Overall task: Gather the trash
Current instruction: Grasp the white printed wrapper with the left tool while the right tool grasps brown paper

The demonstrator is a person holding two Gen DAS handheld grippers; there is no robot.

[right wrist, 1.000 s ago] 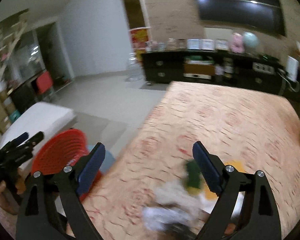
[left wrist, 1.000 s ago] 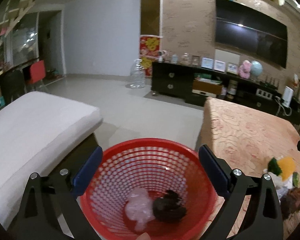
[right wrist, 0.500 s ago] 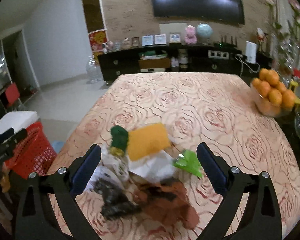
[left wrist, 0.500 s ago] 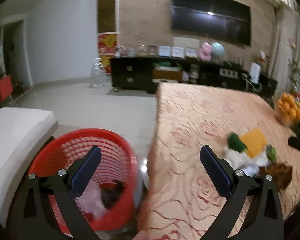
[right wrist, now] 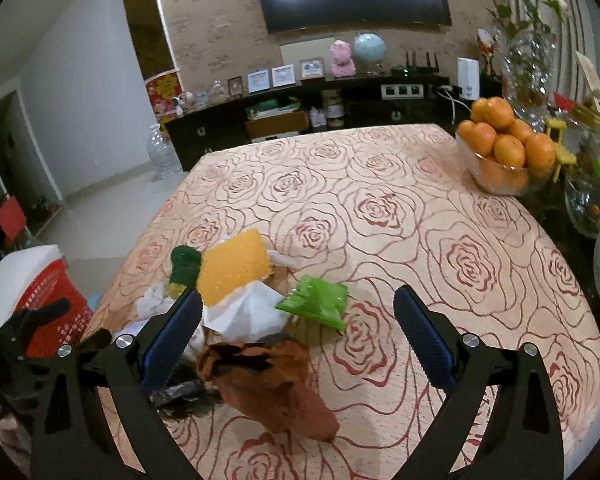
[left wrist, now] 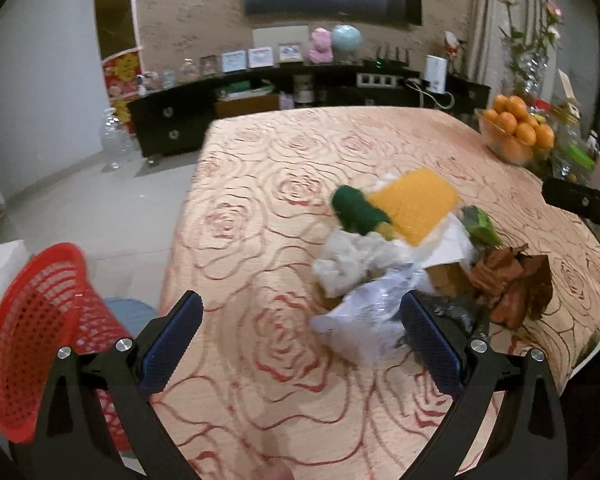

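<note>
Both grippers are over the table [right wrist: 420, 208] with its rose-patterned cloth, and neither carries anything: the left gripper [left wrist: 300, 344] has its tongs spread wide, and so does the right gripper [right wrist: 298, 332]. The trash sits heaped near the table's left edge, toward the near corner: an orange sponge [right wrist: 234, 266] on top, a dark green lump [right wrist: 185, 264] just beside it, white crumpled paper [right wrist: 248, 312], a green wrapper [right wrist: 316, 300], clear crumpled plastic [left wrist: 372, 320] and a brown crumpled bag [right wrist: 272, 384] nearest the front. The red basket [left wrist: 36, 344] waits off the left edge, lower than the tabletop, and tilted as the left view shows it. To my eye this is the reach for the next piece. The right gripper has the brown bag almost between its fingers, so it looks the likely pick; the move wants a short descent, a close on the bag alone without dragging the paper, then a carry left over the edge to the basket. The bowl of oranges [right wrist: 500, 160] at the far right corner is well apart.
</note>
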